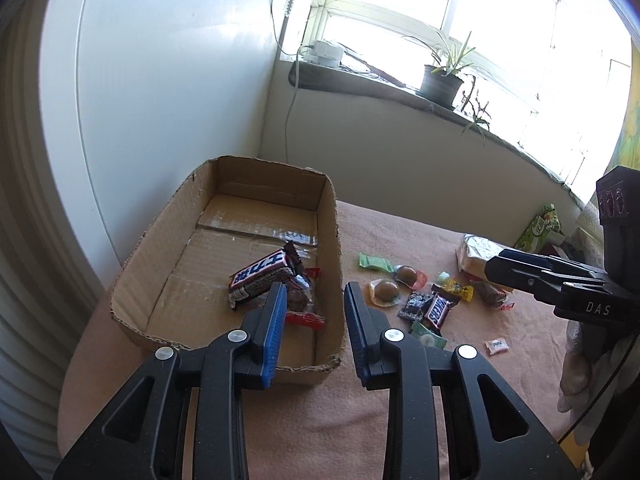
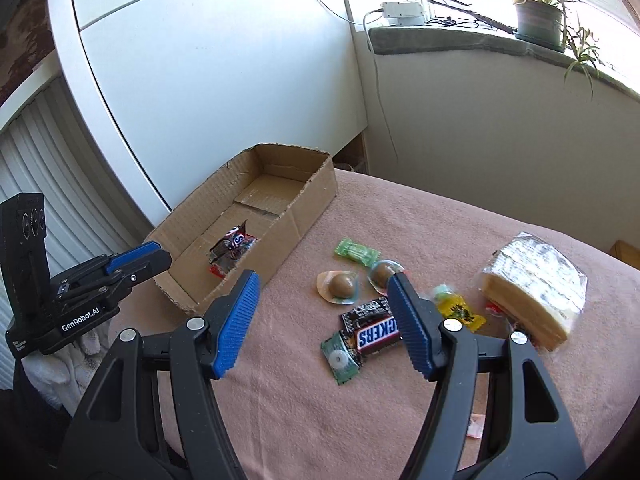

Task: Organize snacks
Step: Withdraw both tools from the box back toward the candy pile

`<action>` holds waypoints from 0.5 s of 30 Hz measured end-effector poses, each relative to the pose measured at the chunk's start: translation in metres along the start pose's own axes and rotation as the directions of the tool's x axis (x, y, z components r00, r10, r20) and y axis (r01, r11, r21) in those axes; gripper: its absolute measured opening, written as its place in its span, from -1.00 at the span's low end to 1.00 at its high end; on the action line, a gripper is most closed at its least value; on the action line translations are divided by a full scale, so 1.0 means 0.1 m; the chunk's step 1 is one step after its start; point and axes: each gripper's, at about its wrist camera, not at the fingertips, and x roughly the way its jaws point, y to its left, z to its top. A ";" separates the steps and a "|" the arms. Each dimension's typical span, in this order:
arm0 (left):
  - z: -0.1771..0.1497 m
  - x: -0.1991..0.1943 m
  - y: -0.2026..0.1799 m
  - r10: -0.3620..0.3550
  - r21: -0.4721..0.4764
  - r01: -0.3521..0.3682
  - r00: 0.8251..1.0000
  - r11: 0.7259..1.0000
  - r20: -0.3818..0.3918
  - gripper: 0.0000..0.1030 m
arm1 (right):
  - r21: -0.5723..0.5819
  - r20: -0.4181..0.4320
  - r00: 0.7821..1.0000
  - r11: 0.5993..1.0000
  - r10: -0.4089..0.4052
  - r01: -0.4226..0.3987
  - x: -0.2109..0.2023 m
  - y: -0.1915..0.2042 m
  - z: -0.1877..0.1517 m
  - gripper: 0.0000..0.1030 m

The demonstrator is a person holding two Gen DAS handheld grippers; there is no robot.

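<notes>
The left wrist camera sits just behind its own left gripper [image 1: 316, 312], looking forward and down along the fingers, close over the near right corner of the cardboard box [image 1: 336, 240], with the window [image 1: 440, 8] beyond. The right wrist camera rides behind the right gripper [image 2: 324, 308], a little higher and further right, facing down over the loose sweets on the pink cloth [image 2: 400, 216]. Both views share the box, the Snickers bar [image 2: 378, 334] and the windowsill plant [image 1: 442, 80]. Each camera catches the other gripper at its frame edge.
</notes>
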 end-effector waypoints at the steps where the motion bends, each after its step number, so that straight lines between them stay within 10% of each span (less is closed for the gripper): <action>1: -0.02 0.02 -0.06 -0.011 0.006 0.011 1.000 1.000 -0.005 -0.44 | 0.006 -0.004 1.000 1.000 -0.011 0.011 -0.04 -0.08 -0.04 0.34; 15: -0.31 0.44 -0.73 -0.119 0.109 0.135 0.982 0.985 -0.145 0.14 | 0.020 -0.146 0.985 0.995 -0.094 0.098 -0.22 -0.89 -0.78 0.34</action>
